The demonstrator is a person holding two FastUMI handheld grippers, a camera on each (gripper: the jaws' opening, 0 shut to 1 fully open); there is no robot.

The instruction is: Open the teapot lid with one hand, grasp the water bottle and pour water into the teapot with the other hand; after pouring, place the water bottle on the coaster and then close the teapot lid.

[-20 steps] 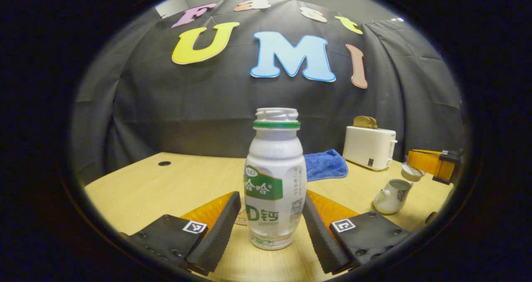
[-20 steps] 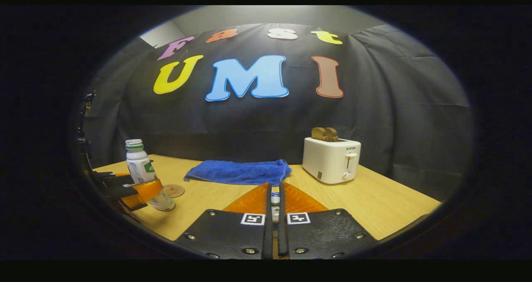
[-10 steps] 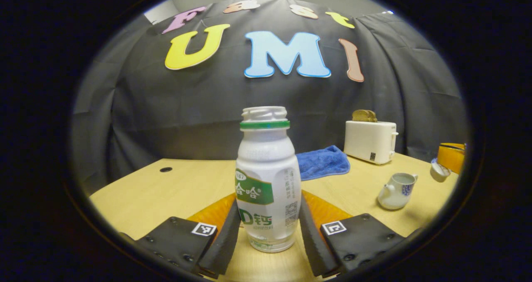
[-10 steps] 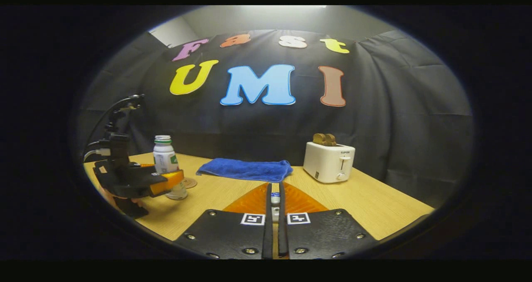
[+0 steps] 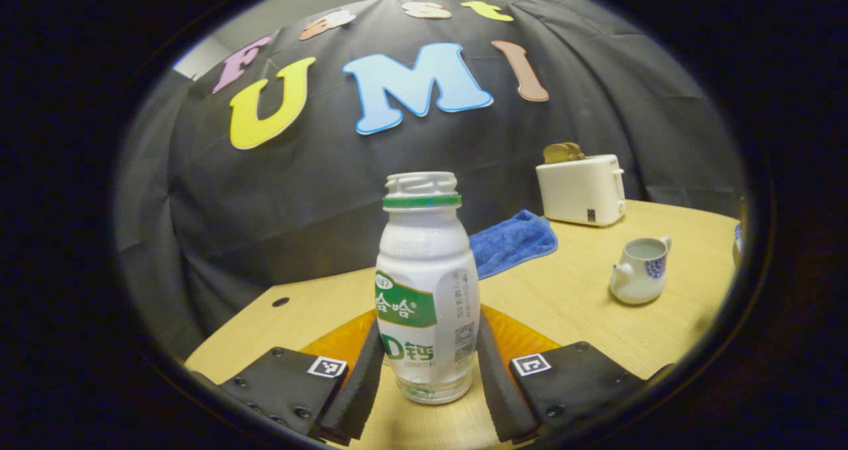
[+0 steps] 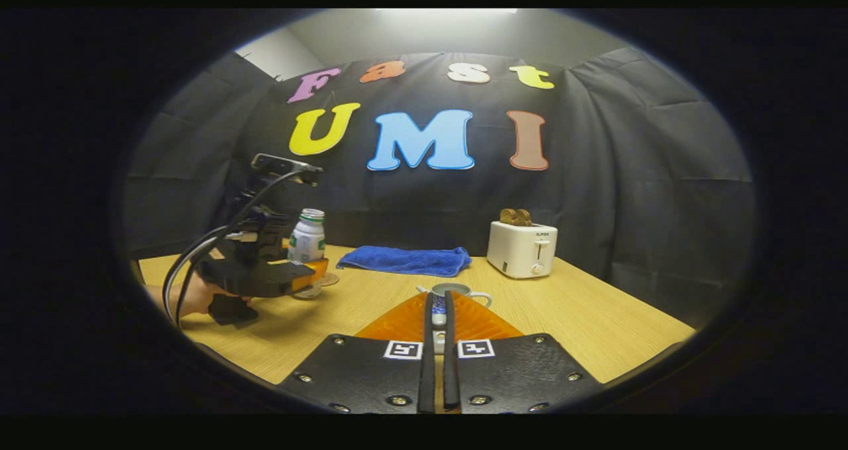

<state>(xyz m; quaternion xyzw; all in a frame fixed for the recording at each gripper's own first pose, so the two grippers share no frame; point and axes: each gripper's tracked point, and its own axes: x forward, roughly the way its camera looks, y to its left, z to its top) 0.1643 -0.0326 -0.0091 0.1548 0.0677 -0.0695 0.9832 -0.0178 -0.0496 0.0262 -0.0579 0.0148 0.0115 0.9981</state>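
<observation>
**Bottle gripped, lid held clear**

The left tool [image 5: 424, 377] has been closed from spread onto the water bottle [image 5: 426, 284]; both fingers are pressed on its lower body, and it appears lifted off the tabletop [image 5: 583, 324]. The right tool [image 6: 437, 344] is kept clenched on the teapot lid [image 6: 438, 317]. The teapot [image 5: 639, 271] is seen open, far right. Pouring is judged next. The coaster [image 6: 326, 279] lies just behind the bottle.
</observation>
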